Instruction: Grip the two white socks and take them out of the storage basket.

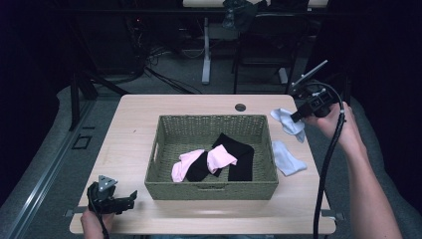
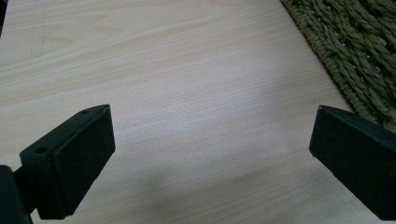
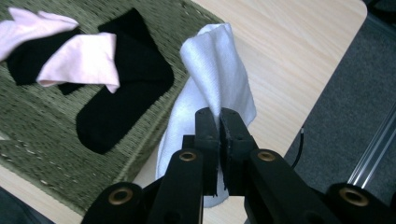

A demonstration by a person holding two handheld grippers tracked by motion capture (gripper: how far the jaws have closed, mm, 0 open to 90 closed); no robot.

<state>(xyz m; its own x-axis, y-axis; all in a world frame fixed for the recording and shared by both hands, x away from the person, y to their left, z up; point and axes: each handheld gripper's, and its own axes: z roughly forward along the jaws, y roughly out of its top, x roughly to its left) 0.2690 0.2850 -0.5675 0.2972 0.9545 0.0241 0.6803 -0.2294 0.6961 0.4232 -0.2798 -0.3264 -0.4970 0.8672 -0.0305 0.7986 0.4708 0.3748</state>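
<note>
My left gripper [image 1: 130, 198] sits nearest me on the table [image 1: 134, 124], jaws spread wide over bare wood. My right gripper [image 3: 218, 122] pinches a white sock [image 3: 215, 65] (held up beside the wicker basket [image 1: 209, 189]); another white sock [image 1: 287, 158] lies by the basket.

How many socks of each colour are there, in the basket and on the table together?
White socks: 2, one pinched in the right gripper, one lying on the table.
Pink socks: 2, in the basket.
Black socks: 2, in the basket.
Total: 6
</note>
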